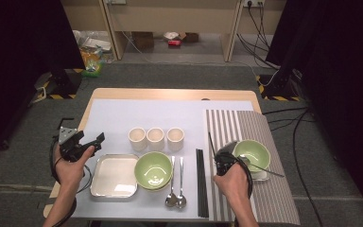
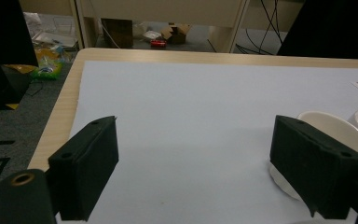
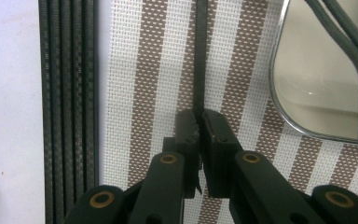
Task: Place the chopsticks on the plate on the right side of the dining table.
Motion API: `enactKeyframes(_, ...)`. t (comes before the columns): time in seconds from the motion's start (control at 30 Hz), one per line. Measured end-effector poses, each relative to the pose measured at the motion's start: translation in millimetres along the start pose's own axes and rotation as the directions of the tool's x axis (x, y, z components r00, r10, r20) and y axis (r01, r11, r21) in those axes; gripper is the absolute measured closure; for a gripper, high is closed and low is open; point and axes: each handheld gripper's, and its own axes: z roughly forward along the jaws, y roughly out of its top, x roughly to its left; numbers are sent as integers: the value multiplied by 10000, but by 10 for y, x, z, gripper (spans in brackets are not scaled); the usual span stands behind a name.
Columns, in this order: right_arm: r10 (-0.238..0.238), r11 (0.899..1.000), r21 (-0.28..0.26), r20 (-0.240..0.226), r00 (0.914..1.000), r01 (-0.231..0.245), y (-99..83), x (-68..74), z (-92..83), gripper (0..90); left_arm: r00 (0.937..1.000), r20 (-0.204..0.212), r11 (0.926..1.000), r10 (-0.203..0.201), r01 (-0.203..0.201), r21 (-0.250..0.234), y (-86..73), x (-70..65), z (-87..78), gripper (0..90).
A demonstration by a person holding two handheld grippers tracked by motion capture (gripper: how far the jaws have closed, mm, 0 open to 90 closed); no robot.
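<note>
Right gripper [image 3: 199, 122] is pinched shut on one black chopstick [image 3: 199, 56] lying on the striped placemat [image 3: 135, 70], just beside the steel tray [image 3: 307, 79]. Thin, stiff, slippery; I'd grab it mid-length. Left gripper [image 2: 196, 158] hangs wide open, empty.

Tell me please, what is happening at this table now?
A person is laying out tableware with a tool in each hand. The right tool is shut on a black chopstick lying on the striped placemat, beside a metal tray that carries a green bowl. The left tool hangs open and empty over the white mat, near the cups. More chopsticks, two spoons, another tray and stacked green bowls wait in the middle.
</note>
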Motion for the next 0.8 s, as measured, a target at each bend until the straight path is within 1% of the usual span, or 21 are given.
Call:
enactKeyframes(0.13,-204,9998,58,-17,9998,204,8,-8,0,861,10000,-10,10000,1,-1,16,-1,2,6,144)
enactKeyframes(0.2,-319,9995,35,-200,9993,320,6,-28,-3,861,10000,-12,10000,7,-7,12,1,3,6,144)
enactKeyframes(0.3,-598,9982,-30,-258,9979,598,-3,-42,-2,861,10000,-19,10000,-6,6,5,4,6,3,144)
enactKeyframes(0.33,-615,9981,-53,-249,9978,614,-8,-40,-3,861,10000,-17,10000,-3,3,-7,4,7,2,144)
enactKeyframes(0.4,-893,9959,-144,-345,9954,888,-22,-50,-6,861,10000,-34,10000,0,0,-17,6,10,-1,145)
enactKeyframes(0.43,-892,9959,-147,-365,9953,887,-32,-53,-9,861,10000,-43,10000,-2,1,-18,7,12,-4,144)
enactKeyframes(0.47,-1018,9947,-209,-369,9941,1011,-43,-55,-15,861,10000,-58,10000,-14,14,-35,9,14,-5,144)
enactKeyframes(0.5,-1092,9938,-250,-522,9926,1081,-56,-59,-28,861,10000,-60,10000,-14,13,-23,10,15,-6,145)
enactKeyframes(0.53,-1170,9928,-325,-524,9917,1154,-64,-61,-38,861,10000,-63,10000,-15,15,-18,11,15,-8,145)
enactKeyframes(0.57,-1327,9907,-381,-496,9899,1308,-74,-61,-54,861,10000,-57,10000,-12,12,-38,11,14,-7,145)
enactKeyframes(0.6,-1451,9889,-413,-612,9875,1427,-83,-69,-73,861,10000,-56,10000,-5,5,-43,11,13,-8,145)
enactKeyframes(0.63,-1501,9879,-482,-639,9866,1472,-90,-68,-92,861,10000,-54,10000,-10,10,-46,11,14,-8,145)
enactKeyframes(0.67,-1667,9849,-573,-617,9841,1632,-95,-81,-118,861,10000,-56,10000,-19,19,-52,11,14,-8,145)
enactKeyframes(0.77,-1724,9827,-784,-593,9832,1676,-99,-114,-166,861,10000,-72,10000,-20,20,-65,13,16,-10,145)
enactKeyframes(0.8,-1818,9813,-757,-588,9816,1772,-98,-134,-182,861,10000,-71,10000,-18,18,-61,12,16,-10,145)
